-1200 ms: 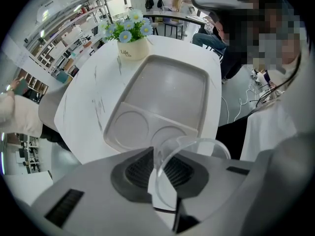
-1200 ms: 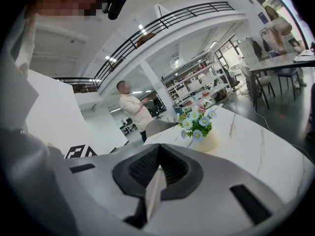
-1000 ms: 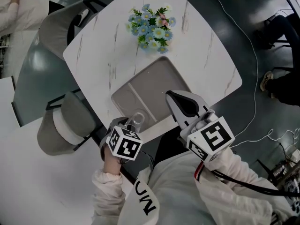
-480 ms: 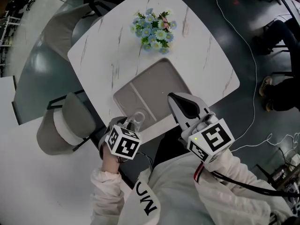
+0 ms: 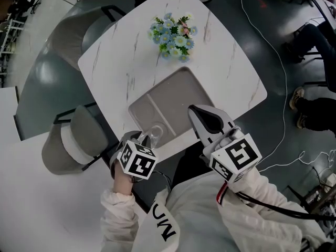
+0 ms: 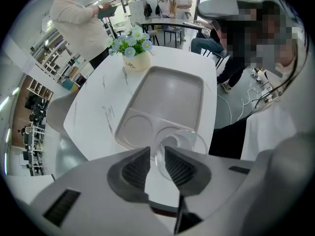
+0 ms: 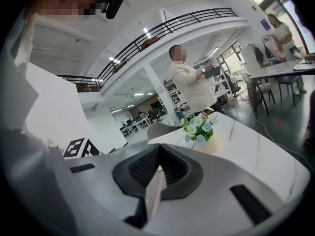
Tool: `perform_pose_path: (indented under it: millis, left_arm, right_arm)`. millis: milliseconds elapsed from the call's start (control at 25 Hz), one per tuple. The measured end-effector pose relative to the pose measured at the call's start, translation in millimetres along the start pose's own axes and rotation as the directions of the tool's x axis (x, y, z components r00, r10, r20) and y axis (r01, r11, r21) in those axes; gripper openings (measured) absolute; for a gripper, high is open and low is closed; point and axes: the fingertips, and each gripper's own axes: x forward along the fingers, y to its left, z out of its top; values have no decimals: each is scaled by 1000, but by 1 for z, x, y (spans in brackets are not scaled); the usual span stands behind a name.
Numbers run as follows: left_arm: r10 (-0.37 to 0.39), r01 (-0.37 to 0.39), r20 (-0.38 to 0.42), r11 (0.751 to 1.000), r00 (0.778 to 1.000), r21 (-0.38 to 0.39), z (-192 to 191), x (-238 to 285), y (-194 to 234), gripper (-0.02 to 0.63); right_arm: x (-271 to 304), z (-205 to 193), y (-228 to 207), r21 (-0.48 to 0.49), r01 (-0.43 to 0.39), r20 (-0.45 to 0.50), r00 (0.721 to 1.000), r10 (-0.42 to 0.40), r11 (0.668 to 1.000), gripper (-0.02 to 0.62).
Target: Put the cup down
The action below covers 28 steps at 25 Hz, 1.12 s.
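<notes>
Head view: cup (image 5: 155, 132) above tray (image 5: 181, 91), flowers (image 5: 173, 33) beyond it, chair (image 5: 73, 140) beside table (image 5: 226, 62).

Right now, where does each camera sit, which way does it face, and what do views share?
Head view: on the person's head, looking steeply down on table and tray; shows left gripper, right gripper, sleeves.
Left gripper view: rides the left gripper, looks along jaws shut on the cup, across the tray towards the flowers.
Right gripper view: rides the right gripper, looks along shut jaws over the table.
Shared: all show the flowers.
</notes>
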Motion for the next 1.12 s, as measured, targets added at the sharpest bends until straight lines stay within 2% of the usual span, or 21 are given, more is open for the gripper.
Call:
perform_pose_path:
  millis: [760,1120]
  left_arm:
    - [-42,42,20,999,999,-27,0,-9,-2,78]
    - [-49,51,32,997,998,-53,-1,-13,2,104]
  right_arm:
    - [-1,-2,3,6,12,1,1000,-12,1000,3]
    - [2,-4,2,5,12,-3,1000,-12,1000,3]
